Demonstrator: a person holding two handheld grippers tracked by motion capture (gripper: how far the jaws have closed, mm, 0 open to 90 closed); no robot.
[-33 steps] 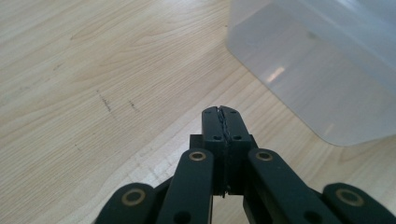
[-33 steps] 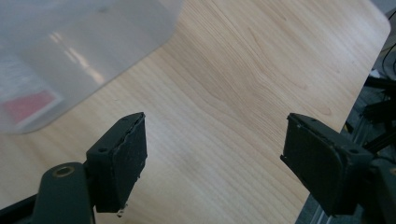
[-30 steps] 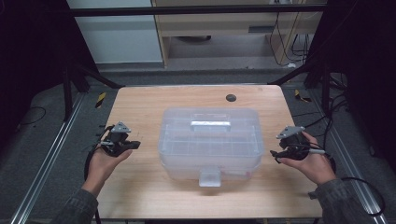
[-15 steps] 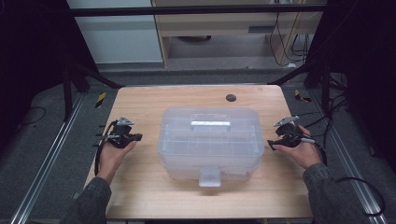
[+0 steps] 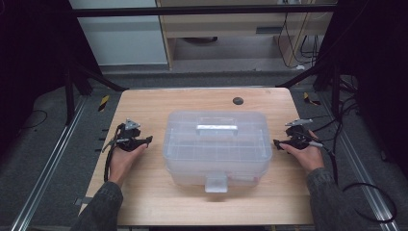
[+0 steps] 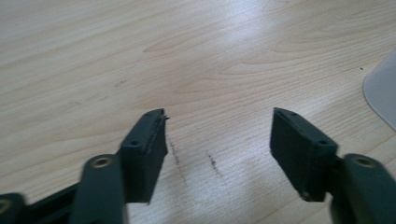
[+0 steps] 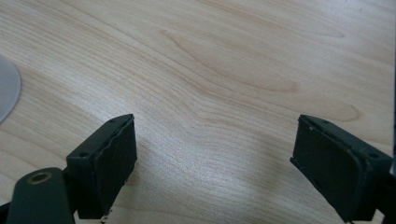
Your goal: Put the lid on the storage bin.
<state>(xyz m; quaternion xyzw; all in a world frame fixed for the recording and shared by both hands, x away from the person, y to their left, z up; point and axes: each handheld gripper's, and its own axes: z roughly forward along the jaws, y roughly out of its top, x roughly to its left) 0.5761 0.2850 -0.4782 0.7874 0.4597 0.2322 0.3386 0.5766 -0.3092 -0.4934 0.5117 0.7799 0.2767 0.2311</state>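
Grippers flanking clear lidded plastic storage box, no writing legible.
Left gripper and right gripper, jaws just opening, are gaping empty beside it.

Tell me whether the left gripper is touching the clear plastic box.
Apart. In the high view, bare table shows between the left gripper and the clear plastic box; the left gripper view shows open jaws with only wood between them.
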